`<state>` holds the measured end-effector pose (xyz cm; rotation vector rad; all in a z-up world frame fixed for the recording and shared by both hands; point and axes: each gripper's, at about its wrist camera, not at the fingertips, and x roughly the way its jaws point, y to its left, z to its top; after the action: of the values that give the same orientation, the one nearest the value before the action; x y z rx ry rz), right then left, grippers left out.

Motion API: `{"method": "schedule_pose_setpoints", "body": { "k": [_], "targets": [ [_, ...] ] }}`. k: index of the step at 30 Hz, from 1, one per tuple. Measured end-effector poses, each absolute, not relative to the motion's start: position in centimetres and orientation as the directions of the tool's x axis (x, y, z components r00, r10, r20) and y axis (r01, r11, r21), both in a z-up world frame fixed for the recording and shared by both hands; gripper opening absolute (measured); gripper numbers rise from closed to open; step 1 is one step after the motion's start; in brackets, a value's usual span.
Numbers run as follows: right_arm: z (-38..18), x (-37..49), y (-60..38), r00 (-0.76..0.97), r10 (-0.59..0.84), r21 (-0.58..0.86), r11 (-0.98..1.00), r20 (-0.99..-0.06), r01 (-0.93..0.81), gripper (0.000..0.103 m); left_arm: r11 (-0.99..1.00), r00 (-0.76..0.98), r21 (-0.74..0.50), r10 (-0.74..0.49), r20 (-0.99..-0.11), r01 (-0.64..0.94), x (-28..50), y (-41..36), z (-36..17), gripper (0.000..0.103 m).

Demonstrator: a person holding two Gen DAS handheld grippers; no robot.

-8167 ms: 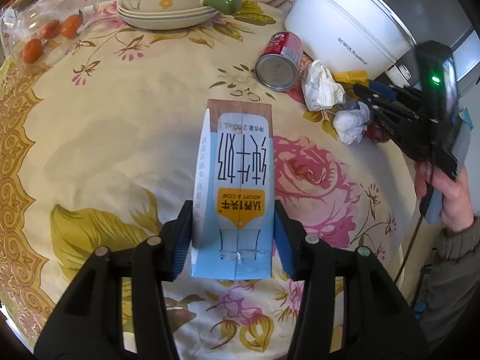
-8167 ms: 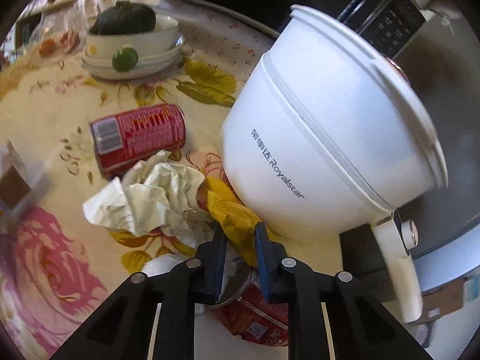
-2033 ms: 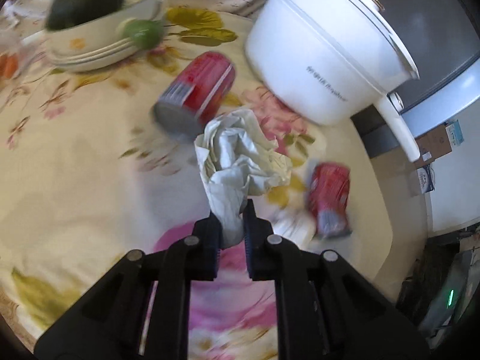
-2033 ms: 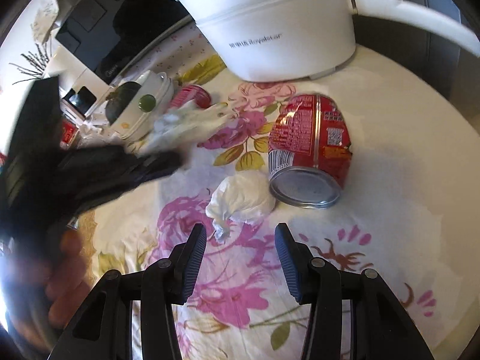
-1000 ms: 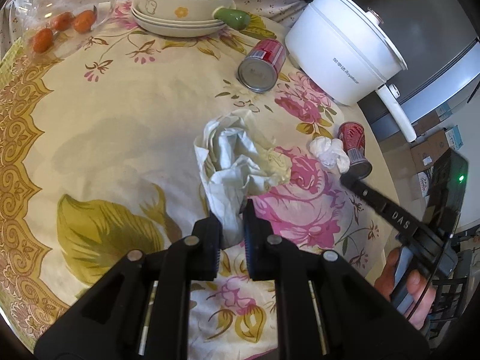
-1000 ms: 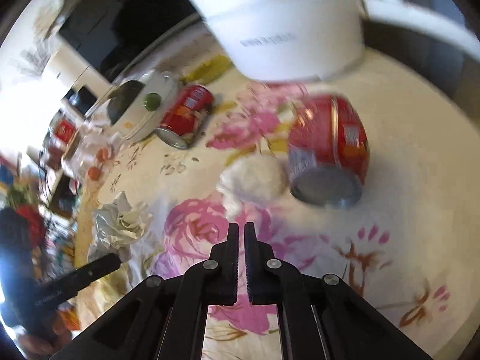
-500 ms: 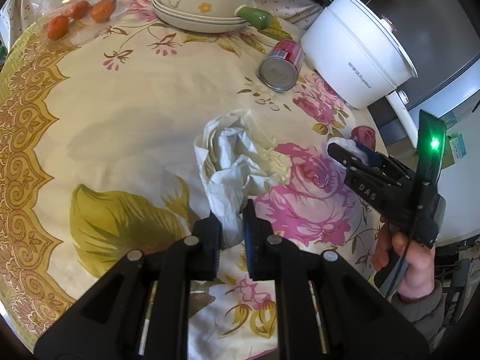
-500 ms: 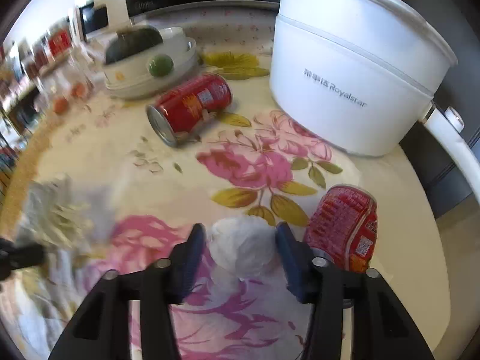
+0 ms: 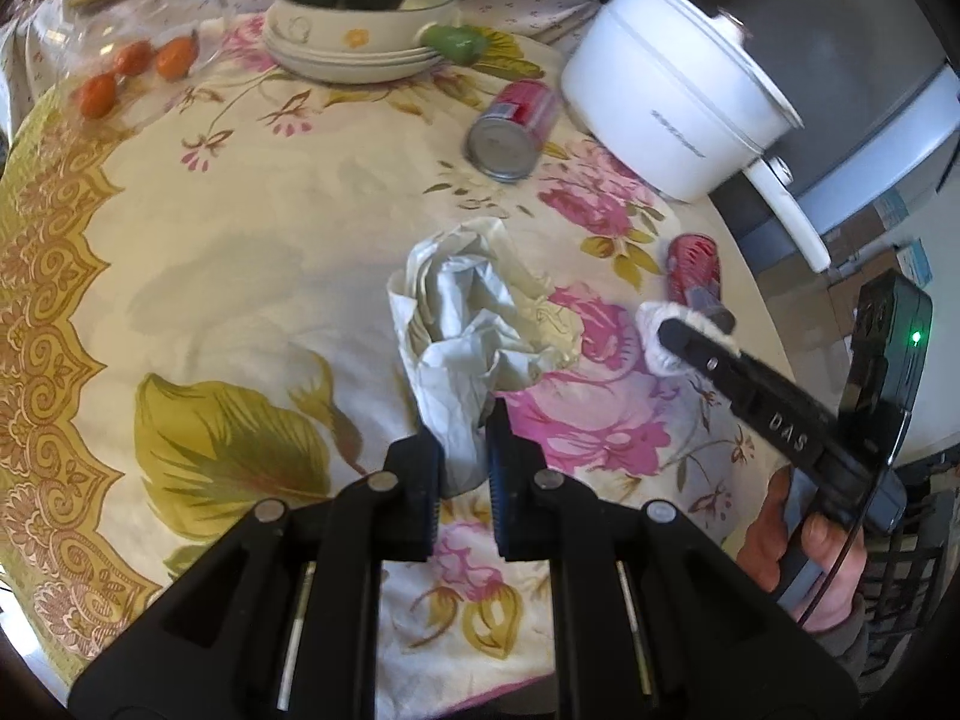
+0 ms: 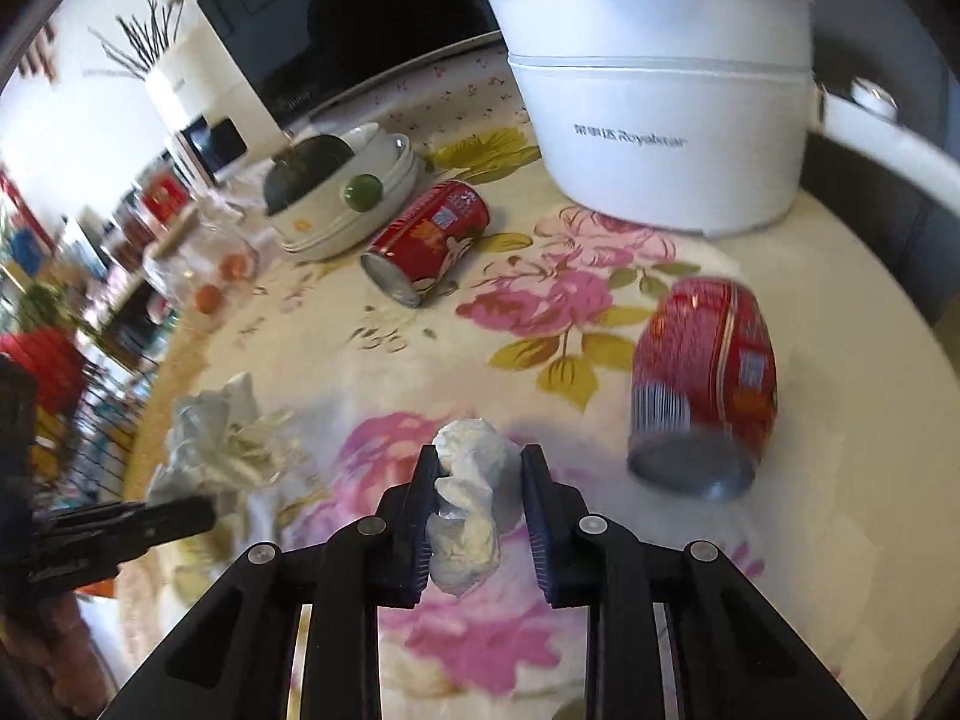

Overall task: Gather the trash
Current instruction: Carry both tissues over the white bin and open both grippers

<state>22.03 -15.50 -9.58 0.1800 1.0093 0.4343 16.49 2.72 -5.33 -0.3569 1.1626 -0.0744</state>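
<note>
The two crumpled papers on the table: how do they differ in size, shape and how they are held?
The large crumpled paper is big, loose and spread open; the small paper wad is a tight ball. The left gripper pinches only a corner of the large crumpled paper; the small paper wad sits whole between the closing jaws of the right gripper. Both are whitish.

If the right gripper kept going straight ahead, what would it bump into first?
Probably the small white tissue wad already between the closing jaws of the right gripper; just past it, the flowered tablecloth.
</note>
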Motion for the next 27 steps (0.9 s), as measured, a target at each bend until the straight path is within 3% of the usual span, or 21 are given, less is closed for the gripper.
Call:
{"method": "schedule_pose_setpoints", "body": {
  "k": [13,27],
  "targets": [
    [-9.0,16.1,-19.9,0.471,0.487,0.463,0.869,-0.736,-0.174,0.028,0.971,0.367,-0.239,-0.227,-0.902,0.014,15.0,-4.4,-3.0,0.015],
    [-10.7,9.6,-29.4,0.517,0.429,0.522,0.852,-0.740,0.040,0.028,0.945,0.265,-0.203,-0.271,-0.925,0.257,13.4,-15.9,-2.8,0.015]
  ]
}}
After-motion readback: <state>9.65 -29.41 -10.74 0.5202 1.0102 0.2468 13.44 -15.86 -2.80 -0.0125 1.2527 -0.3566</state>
